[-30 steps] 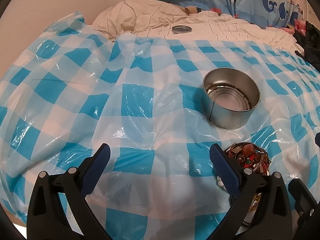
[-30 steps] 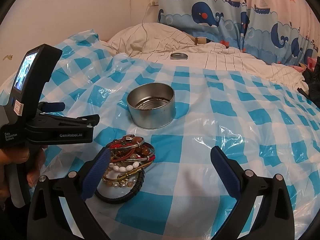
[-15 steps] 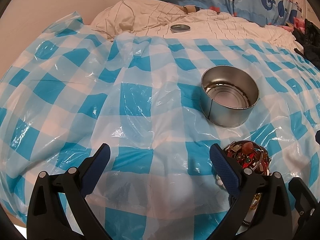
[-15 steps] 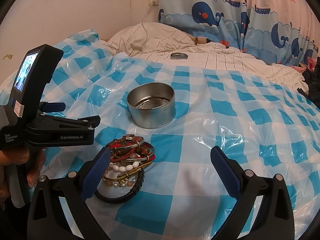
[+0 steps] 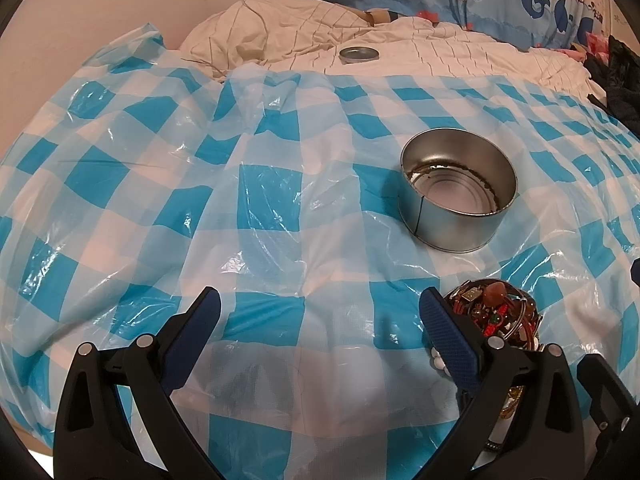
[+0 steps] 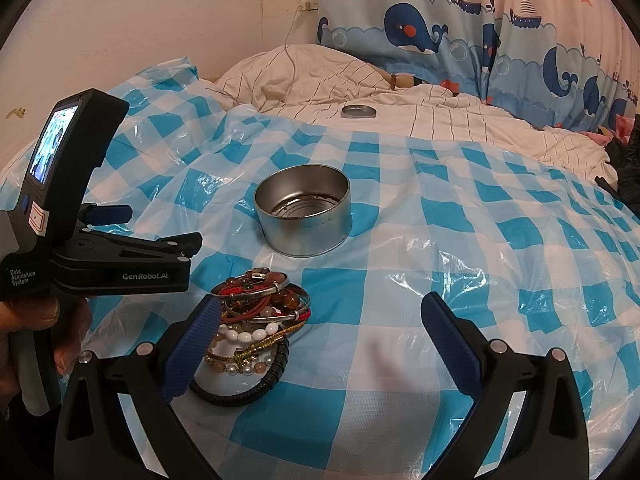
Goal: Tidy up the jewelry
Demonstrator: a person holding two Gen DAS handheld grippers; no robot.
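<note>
The bed (image 6: pixel 460 128) is giving everything a soft, uneven footing, and the blue-and-white checked plastic sheet (image 6: pixel 440 248) spread over it is lying in slick wrinkles, so anything pressed or dragged on it is likely to slide or sink rather than hold its place. The round metal tin (image 6: pixel 303 216) is sitting open and empty toward the far middle of the sheet, its lid (image 6: pixel 358 111) resting well apart on the striped bedding beyond; a sideways knock could tip the tin on this yielding ground. The right gripper (image 6: pixel 320 334) is hovering near the camera with its fingers spread wide, its left finger just beside the stack of bracelets (image 6: pixel 256 320), which is piled near and left of the tin. The left gripper (image 5: pixel 320 332) is likewise hanging with fingers wide and holding nothing, the stack lying just past its right finger. The chief risk is in the pile itself: the bangles, beaded strands and black cord band are interlocking, so closing on one is likely to drag several, topple the stack, or scatter loose pieces into the sheet's folds.
</note>
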